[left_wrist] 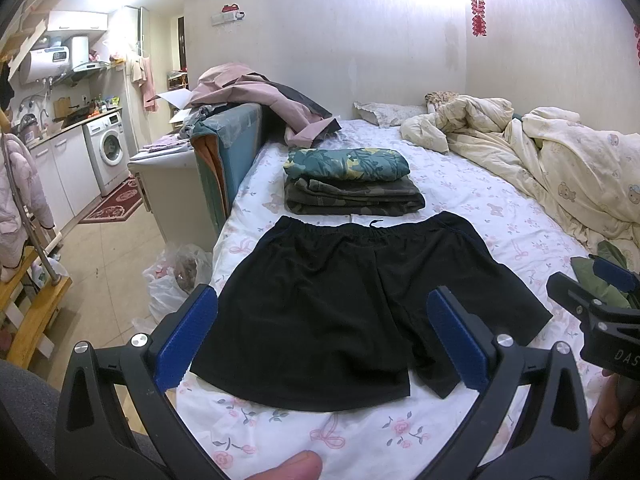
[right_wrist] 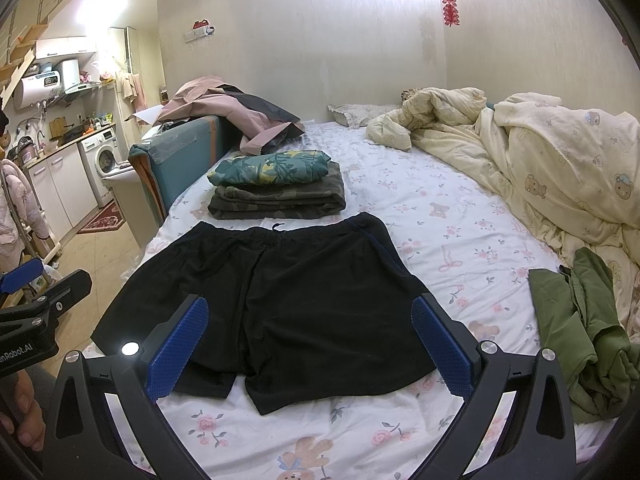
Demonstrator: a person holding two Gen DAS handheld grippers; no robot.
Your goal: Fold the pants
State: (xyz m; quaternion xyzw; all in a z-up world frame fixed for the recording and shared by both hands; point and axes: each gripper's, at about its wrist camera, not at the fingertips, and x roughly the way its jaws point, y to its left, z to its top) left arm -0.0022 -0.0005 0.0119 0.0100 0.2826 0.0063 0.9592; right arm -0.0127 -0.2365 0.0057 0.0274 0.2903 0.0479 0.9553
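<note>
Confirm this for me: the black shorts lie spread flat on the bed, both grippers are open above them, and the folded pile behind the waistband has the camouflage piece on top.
Not quite. The pile's order is reversed: the teal floral piece sits on top of the camouflage piece, as the right wrist view shows. The black shorts do lie flat on the bed, and the left gripper and right gripper are both open.

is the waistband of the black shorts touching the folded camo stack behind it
Apart. In the right wrist view a strip of floral sheet shows between the black shorts waistband and the folded camo stack; the left wrist view shows the same gap.
</note>
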